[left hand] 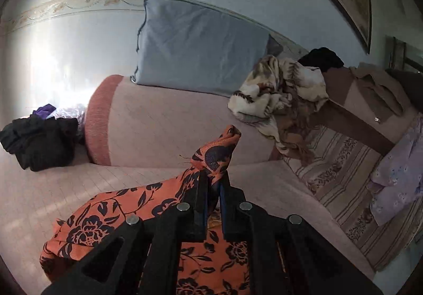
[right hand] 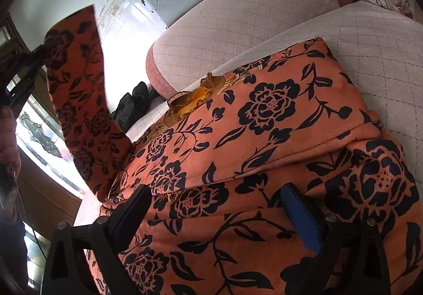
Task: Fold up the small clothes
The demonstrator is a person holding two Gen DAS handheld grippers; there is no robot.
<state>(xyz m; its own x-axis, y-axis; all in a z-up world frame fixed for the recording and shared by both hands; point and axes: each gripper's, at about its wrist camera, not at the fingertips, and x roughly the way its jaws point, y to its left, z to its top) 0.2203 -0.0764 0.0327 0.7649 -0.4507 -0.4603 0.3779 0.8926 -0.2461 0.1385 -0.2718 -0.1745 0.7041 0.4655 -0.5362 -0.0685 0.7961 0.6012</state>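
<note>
Closest to my right lens, the orange floral garment [right hand: 264, 136] fills the lower centre of the frame, spread on the quilted pink sofa seat [right hand: 383, 38]. My right gripper [right hand: 215, 198] sits over it with both fingers wide apart, nothing between them, the cloth running under both tips. The garment's upper right edge ends just short of bare seat at right; one long strip of it rises toward the upper left of that frame, where my left gripper shows only as a dark shape at the edge.

In the left view, my left gripper [left hand: 212, 181] is pinched together on a bunched corner of the garment, pointing up and forward. Bare seat lies left of it, up to a black clothes pile [left hand: 39, 141]. A pink bolster [left hand: 158, 123] and grey pillow [left hand: 201, 49] close the back; a cream blanket [left hand: 280, 91] crowds the right.
</note>
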